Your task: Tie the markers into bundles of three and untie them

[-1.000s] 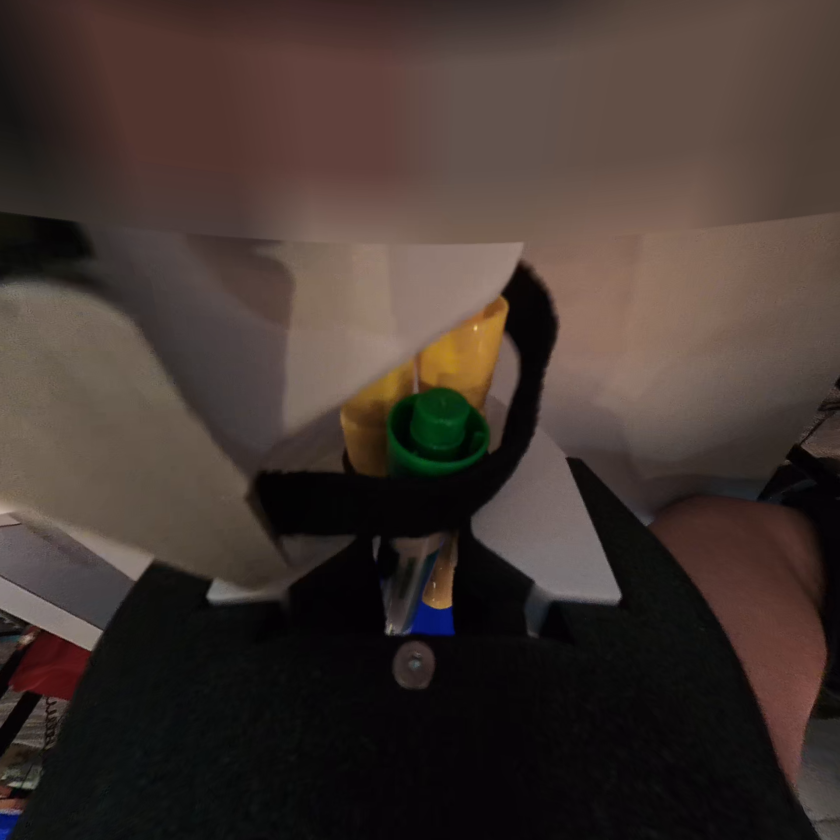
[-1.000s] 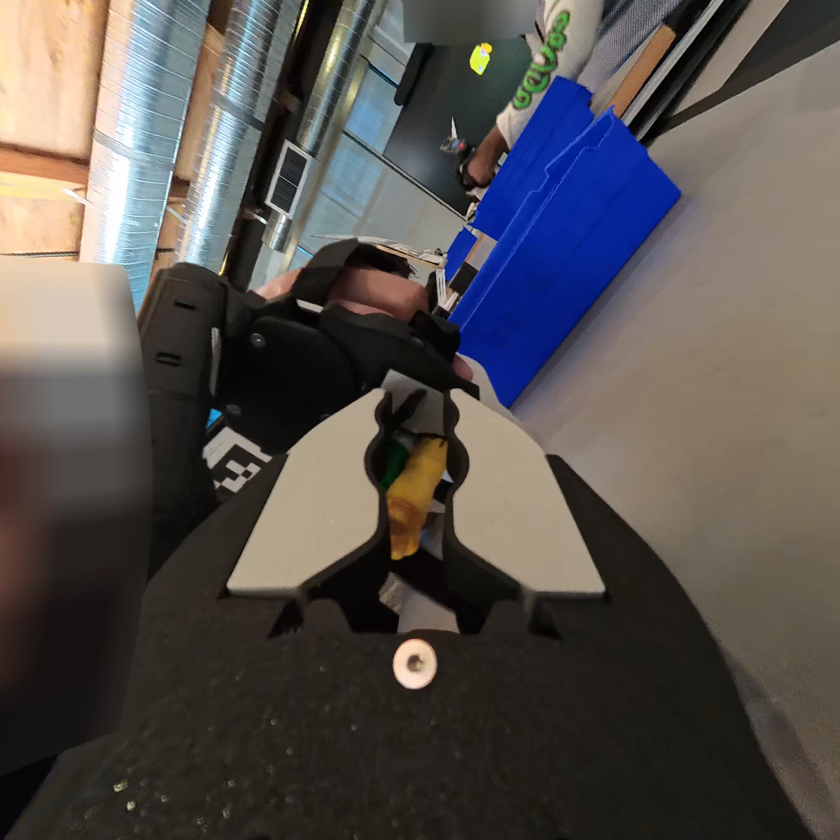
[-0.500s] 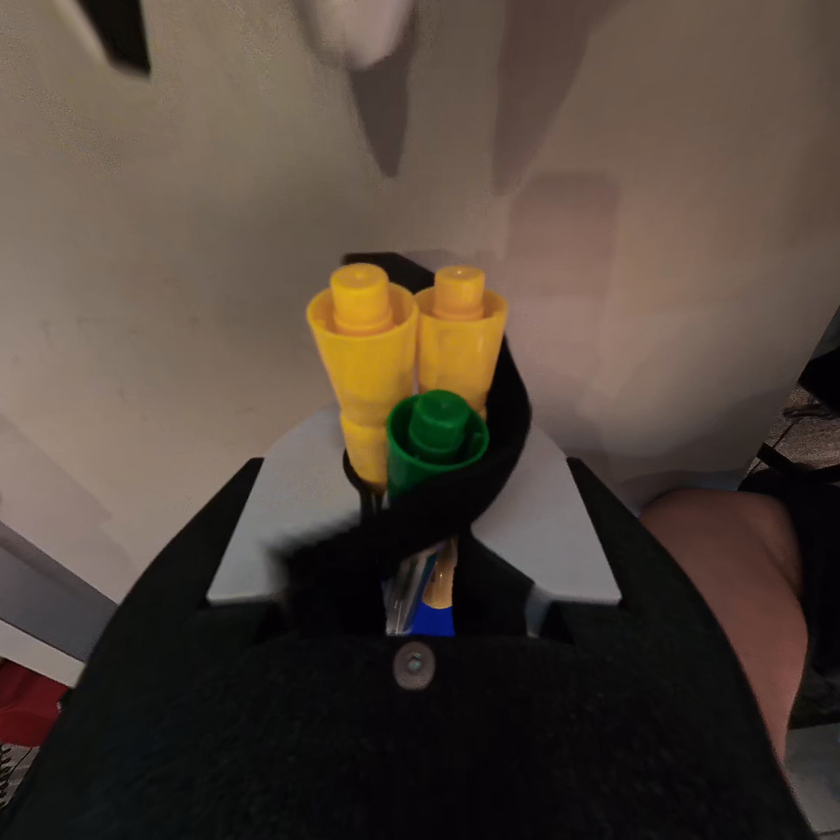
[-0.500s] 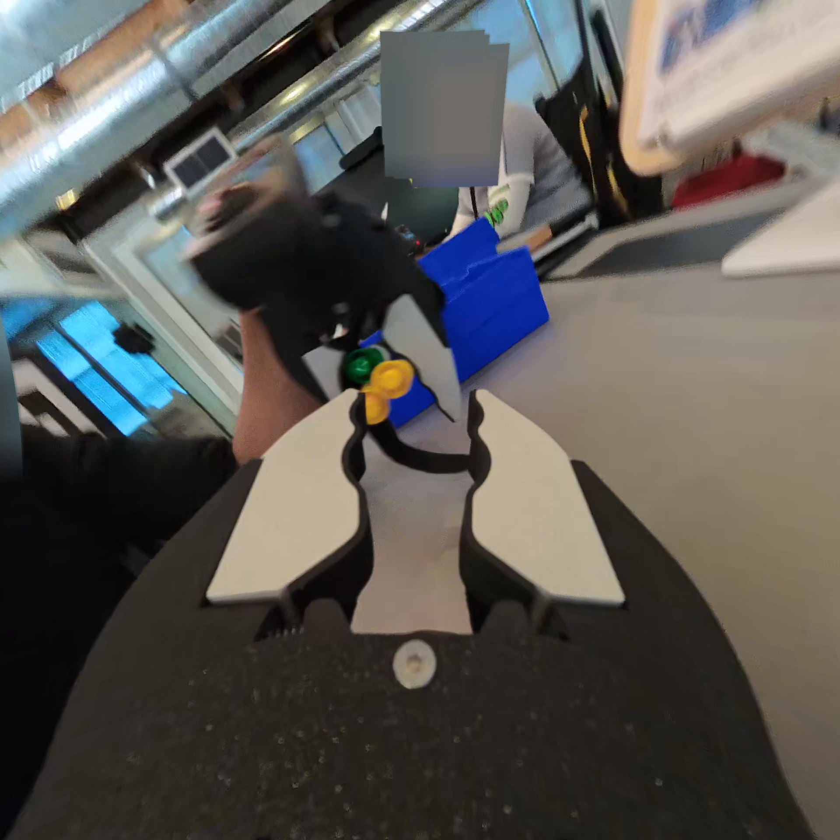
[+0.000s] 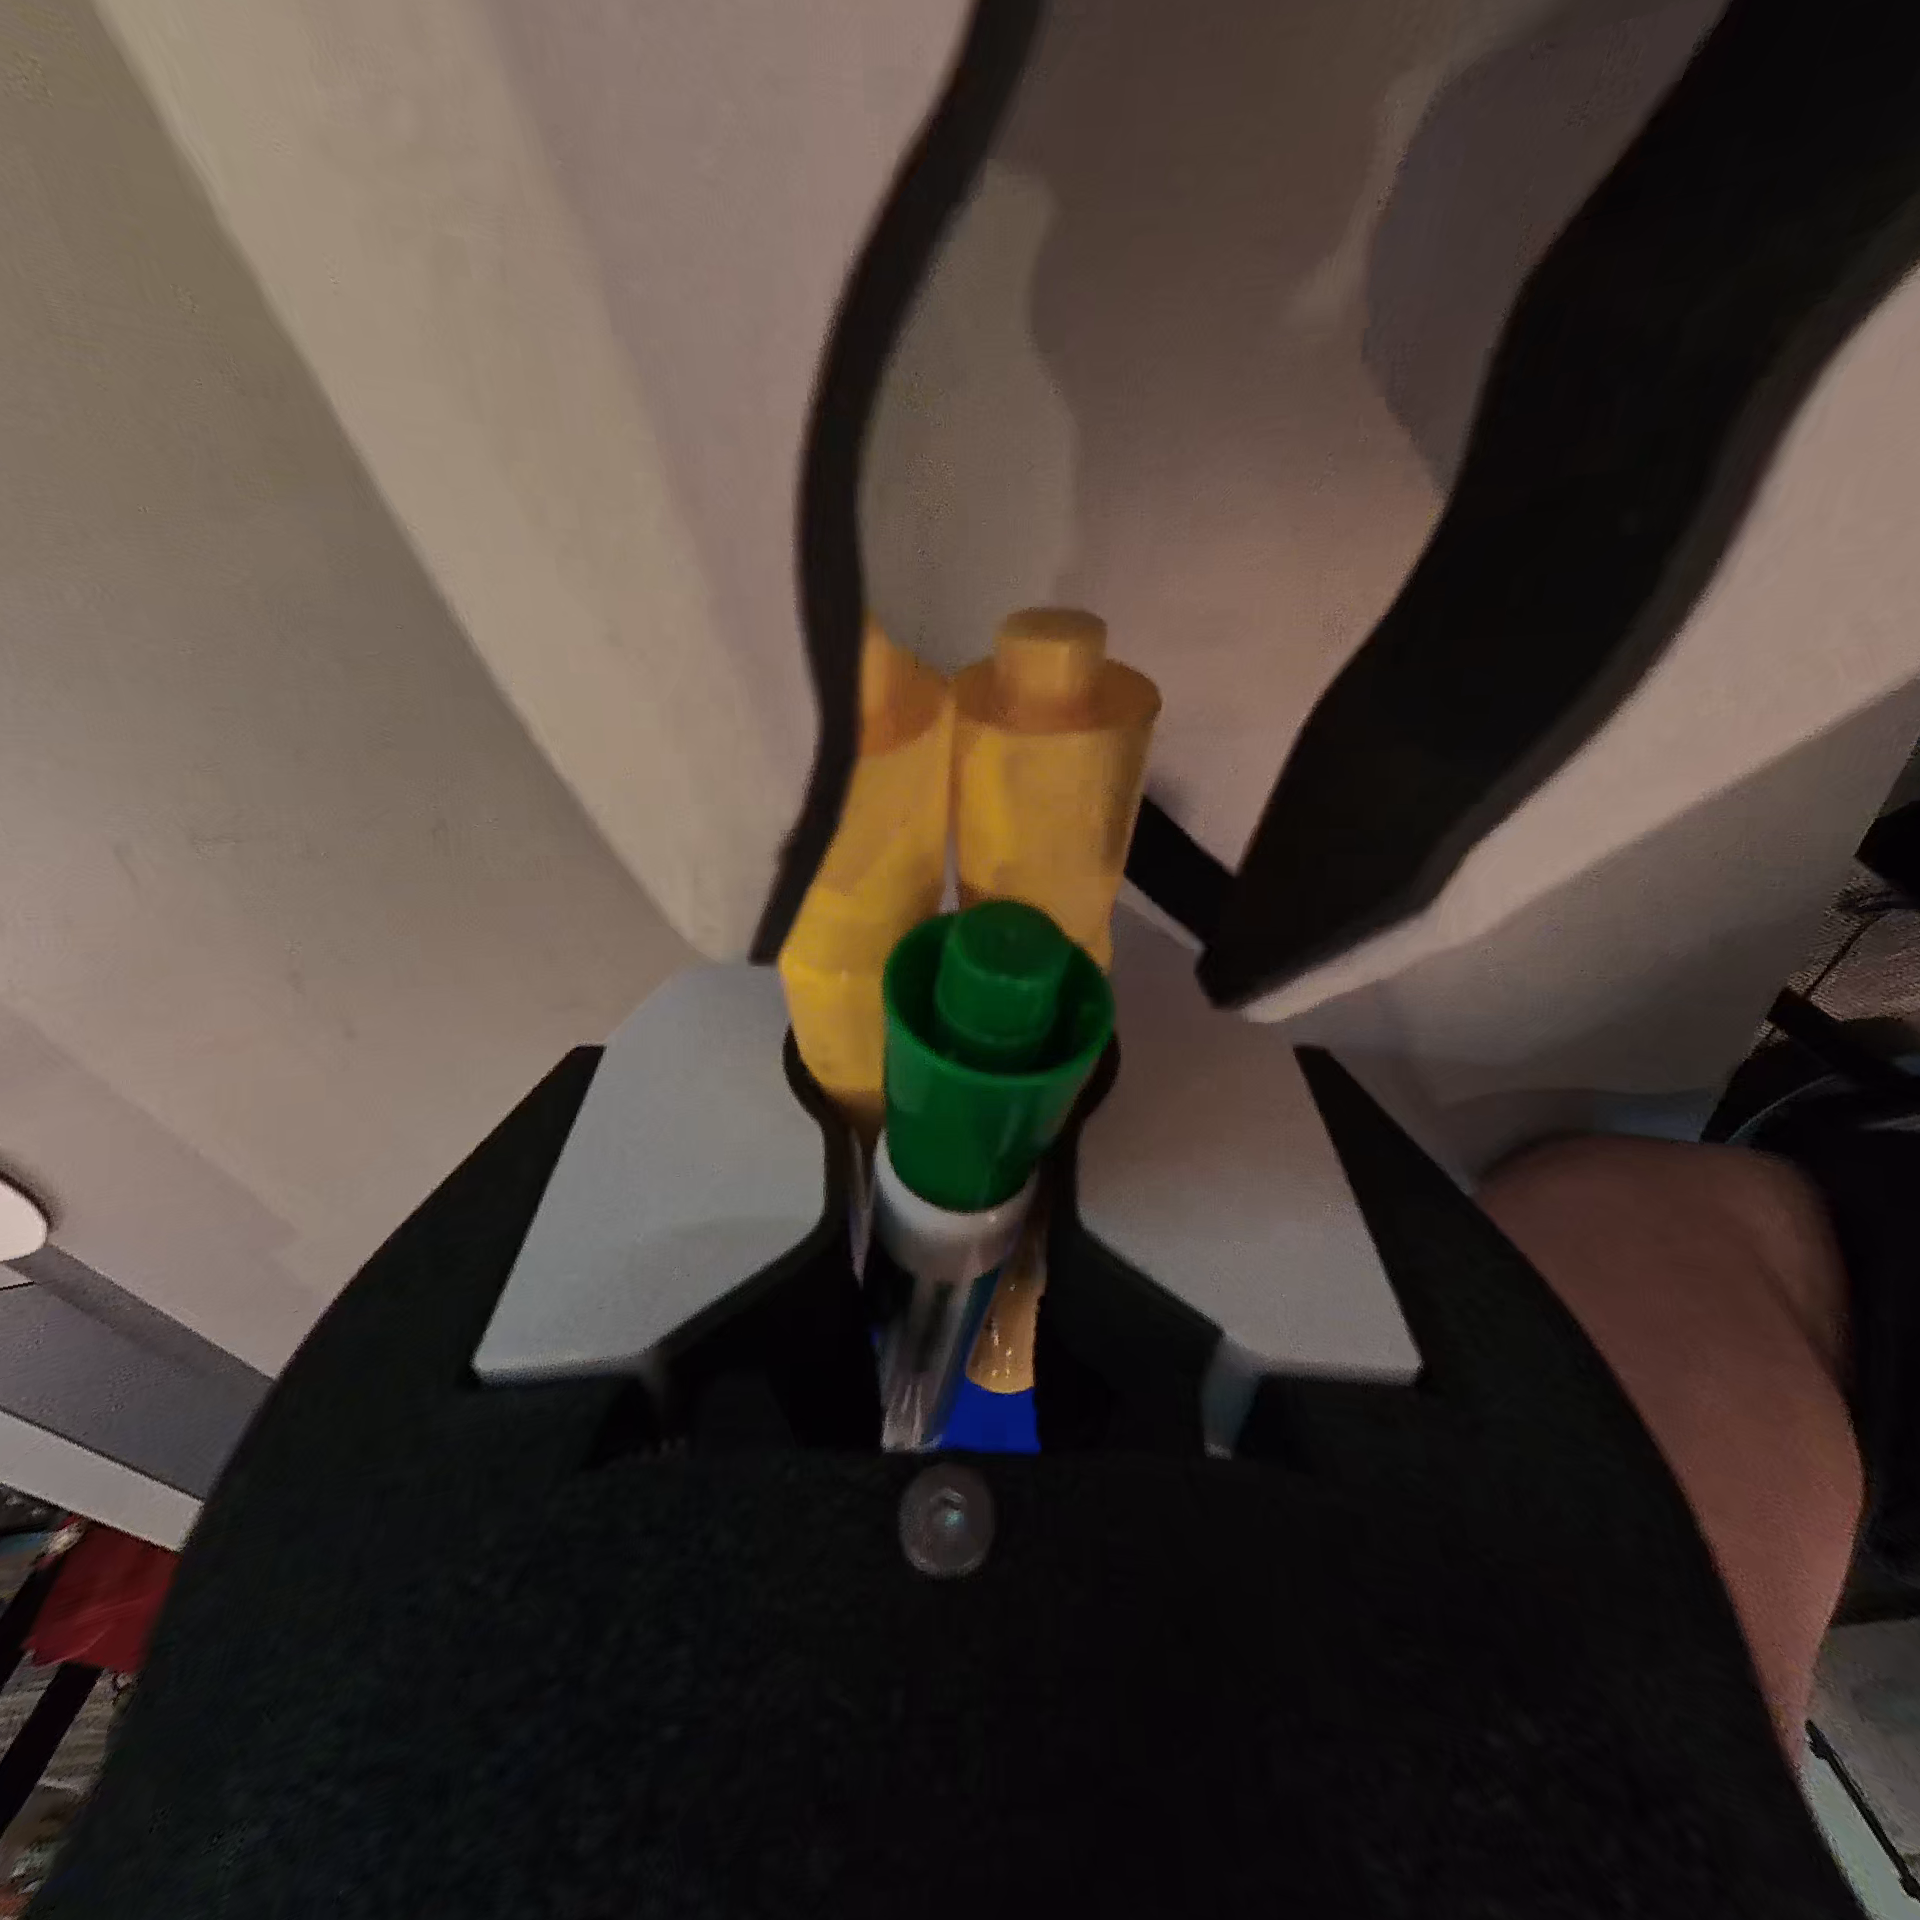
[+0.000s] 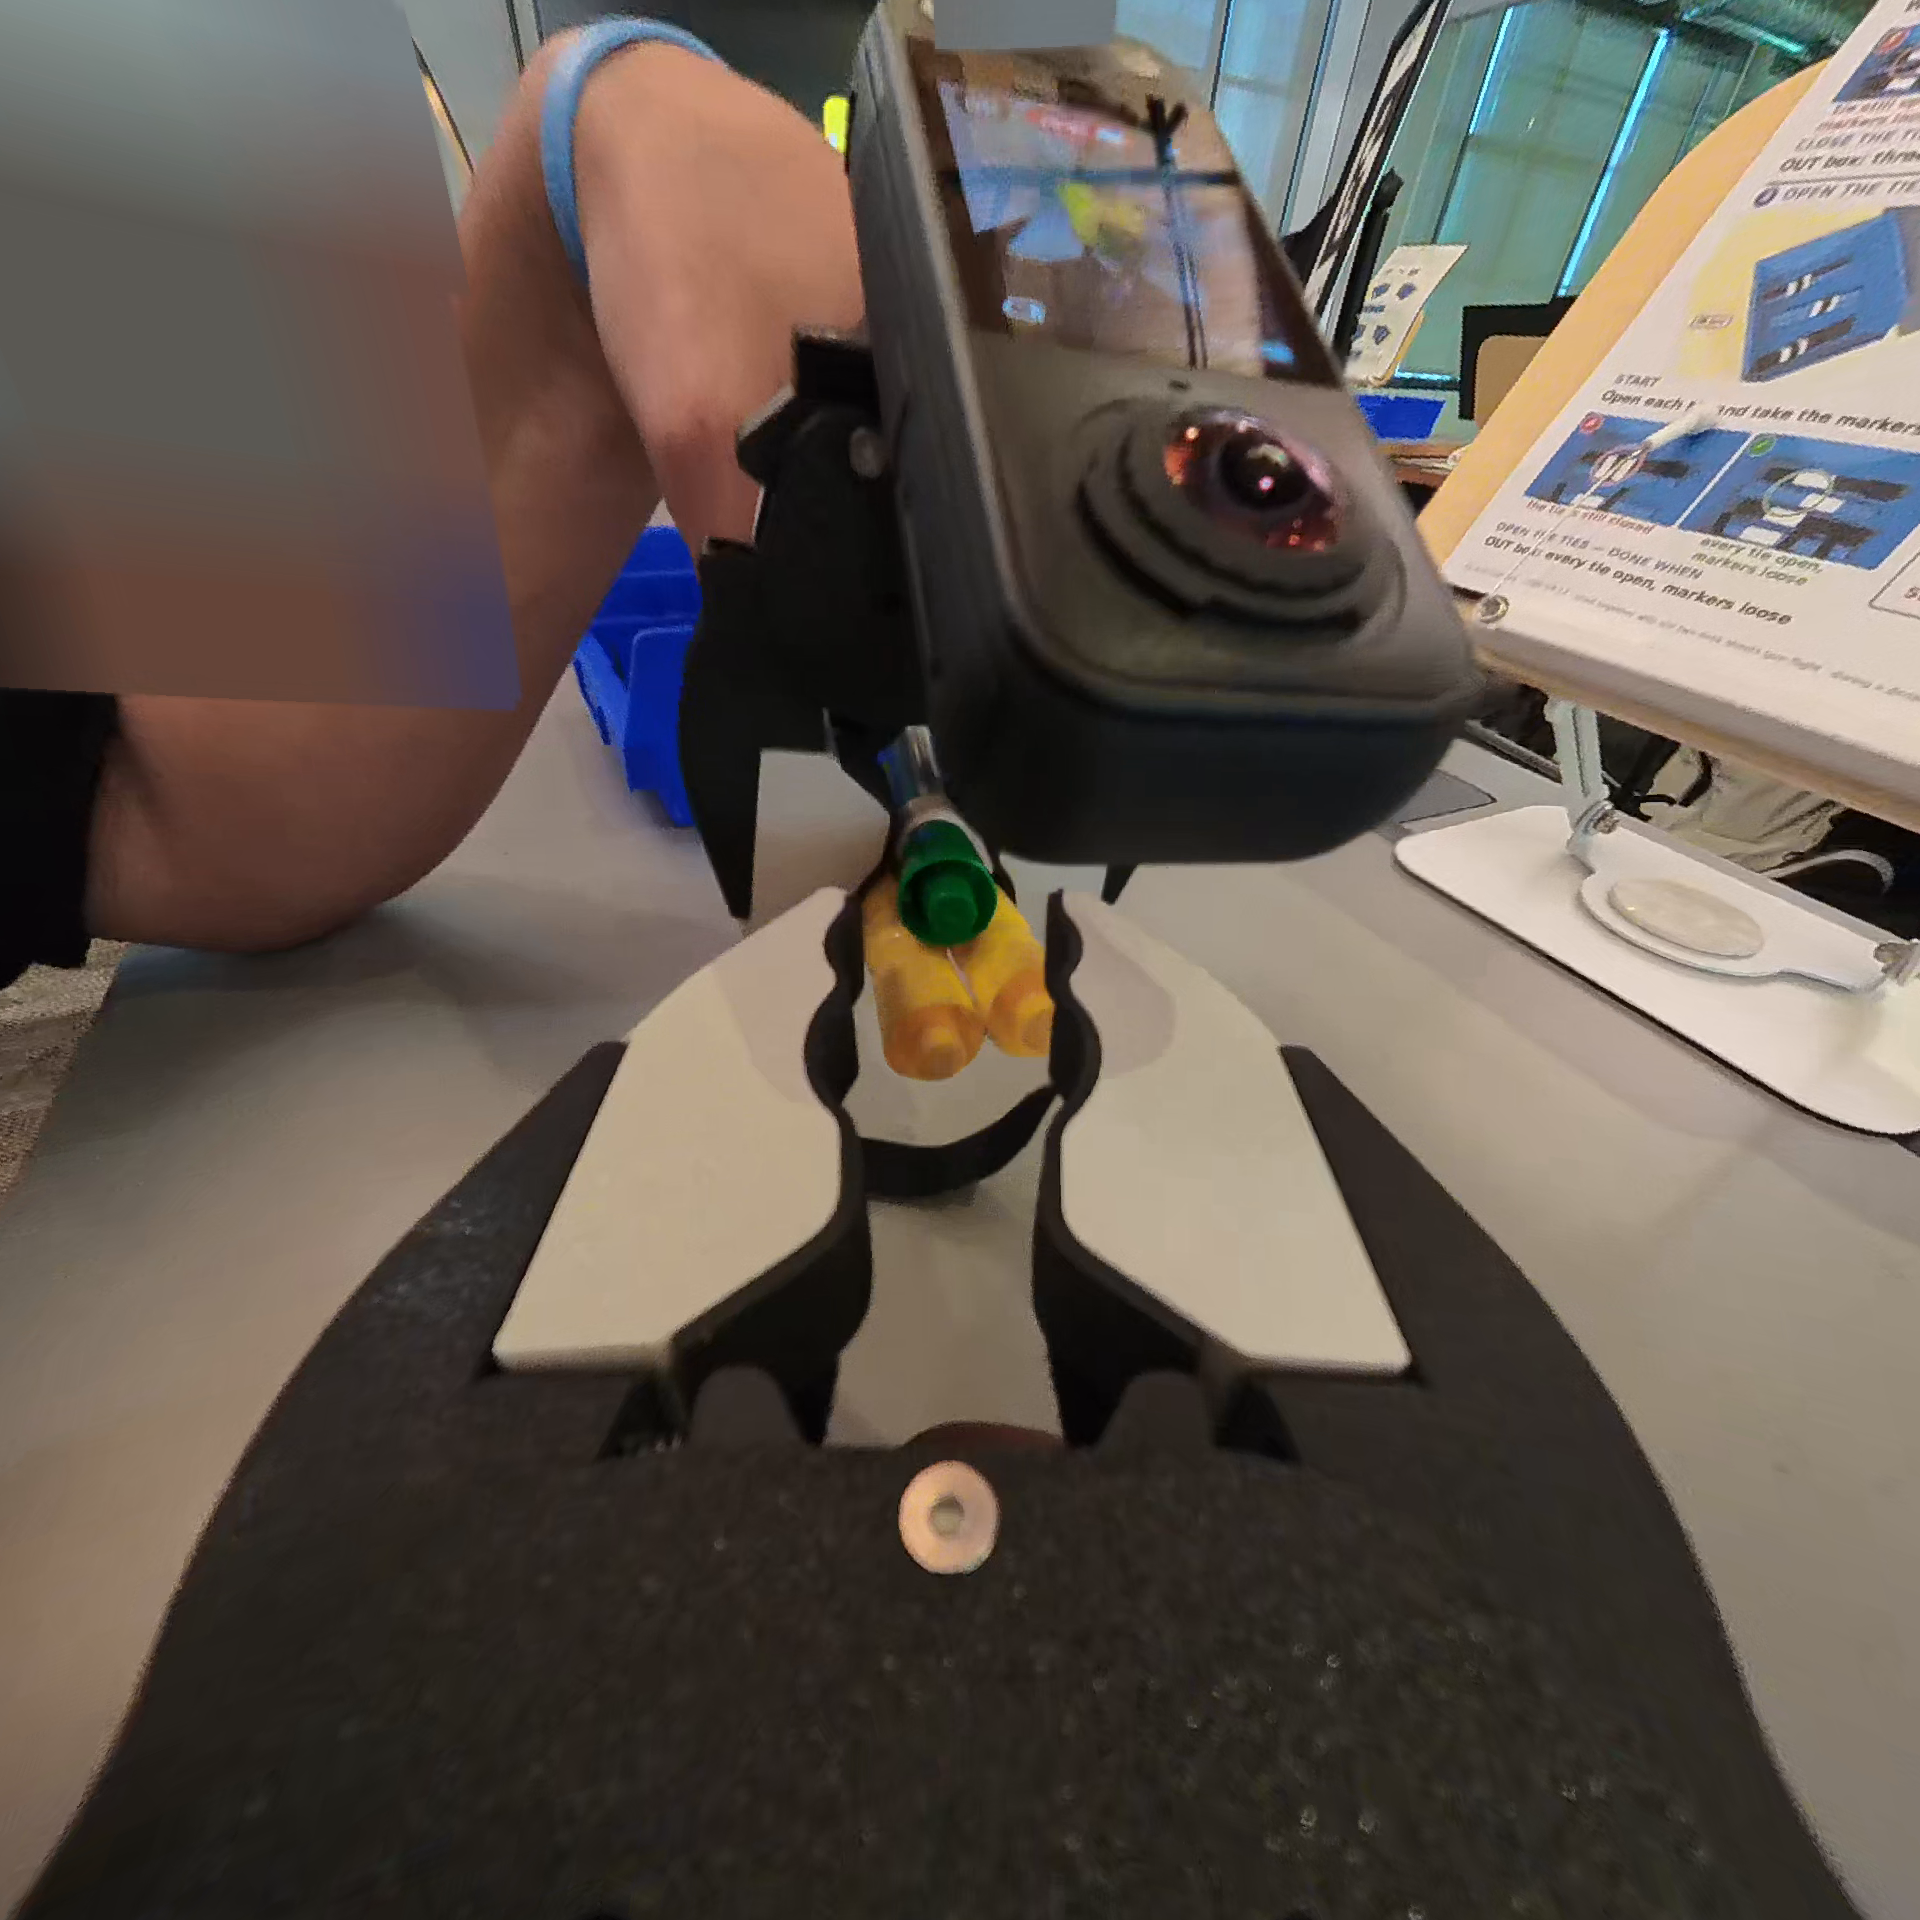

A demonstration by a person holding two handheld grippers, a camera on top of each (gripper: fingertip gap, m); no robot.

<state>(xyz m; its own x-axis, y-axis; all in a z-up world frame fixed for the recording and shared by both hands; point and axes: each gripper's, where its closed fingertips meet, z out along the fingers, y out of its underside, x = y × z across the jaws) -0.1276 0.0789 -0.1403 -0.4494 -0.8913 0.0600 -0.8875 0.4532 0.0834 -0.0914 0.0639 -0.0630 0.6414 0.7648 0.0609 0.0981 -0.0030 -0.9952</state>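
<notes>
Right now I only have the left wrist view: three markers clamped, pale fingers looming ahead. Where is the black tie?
Observer: In the right wrist view, the black tie sags across the gap between the right hand-held gripper fingers, close to the yellow caps.
Operator: Are those jaws shut?
Observer: No, they stand apart; the grey table shows between them.
Operator: Anything nearby on that table?
Observer: A white stand holding an instruction board sits to the right.
</notes>
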